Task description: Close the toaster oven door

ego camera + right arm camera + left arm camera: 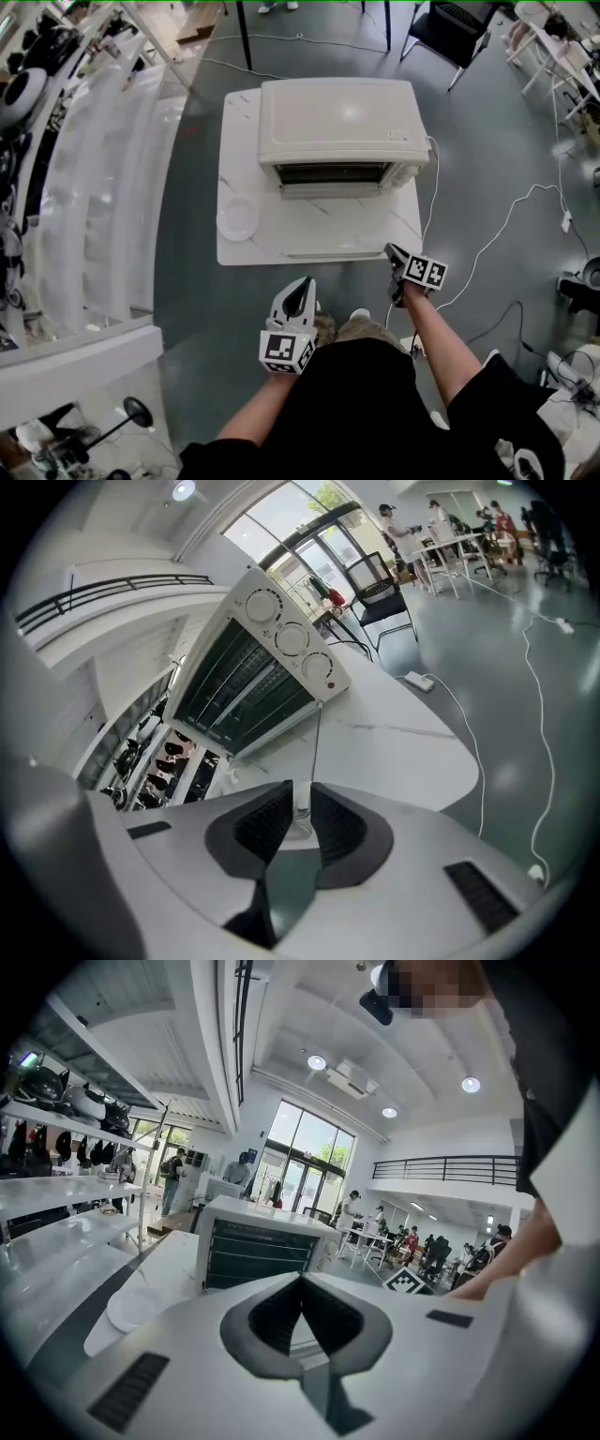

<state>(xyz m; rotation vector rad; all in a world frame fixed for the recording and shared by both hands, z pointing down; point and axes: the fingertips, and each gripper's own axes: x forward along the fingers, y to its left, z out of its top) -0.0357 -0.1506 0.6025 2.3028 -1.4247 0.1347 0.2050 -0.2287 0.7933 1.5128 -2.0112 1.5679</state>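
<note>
Cream-white metal toaster oven (337, 122) stands toward the back of a white marble-look table (242, 112); its glass door (333, 230) lies swung down flat in front of the cavity, with the pale bar handle (333, 252) near the table's front edge.

The right gripper (394, 253) sits at the right end of that handle; its own view shows the two dark pads drawn in against a slim white piece between them, so it looks clamped on the handle's end; the left gripper (305, 286) hangs back from the table, jaws together with nothing in them.

The door should be light and stiff, turning only on its bottom hinge; the pane is breakable and the handle likely smooth, so an end grip may slip or twist; a lift in an arc, not a shove, seems wise, since the oven could slide on the slick top.

Inside the cavity only a wire rack (246, 691) shows, with no food visible; a round white plate (237, 218) left of the door is bare.
</note>
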